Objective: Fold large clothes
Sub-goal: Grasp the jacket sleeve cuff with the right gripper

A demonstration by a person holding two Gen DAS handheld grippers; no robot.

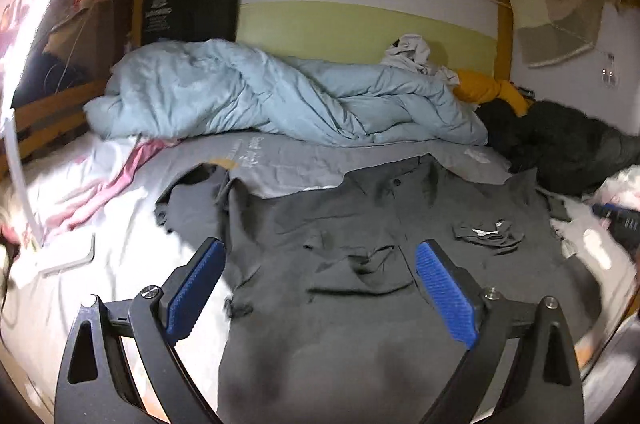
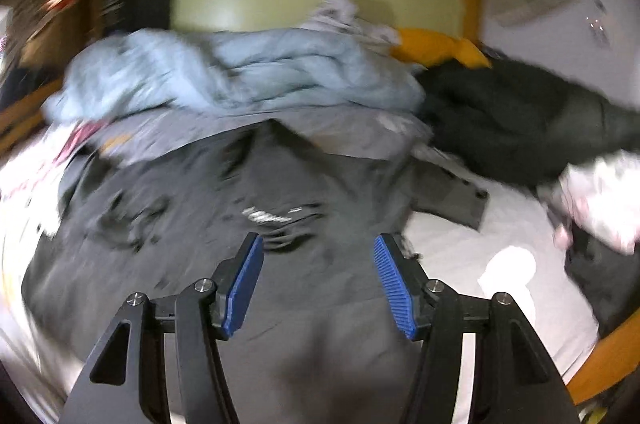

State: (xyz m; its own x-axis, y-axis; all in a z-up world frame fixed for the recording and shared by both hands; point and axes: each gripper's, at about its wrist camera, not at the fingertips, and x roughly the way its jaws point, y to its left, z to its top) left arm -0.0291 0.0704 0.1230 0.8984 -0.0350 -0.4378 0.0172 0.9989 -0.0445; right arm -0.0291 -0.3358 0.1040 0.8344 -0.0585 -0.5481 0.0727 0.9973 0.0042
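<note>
Dark grey shirt (image 1: 360, 224), pale-blue duvet (image 1: 240, 96)

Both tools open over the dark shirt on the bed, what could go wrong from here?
1. The dark shirt is still rumpled around its chest pocket; folding now may lock those creases in.
2. Its top edge lies on the grey pillow, so a fold may come out uneven.
3. The left tool and right tool hold nothing, and a regrasp might pinch the white sheet too.

A dark grey shirt (image 1: 340, 224) lies spread flat across the bed, filling the lower centre of both views (image 2: 224, 208), collar end toward the top, sleeve out to the right, wrinkled, a small white-printed patch right of the middle
</note>
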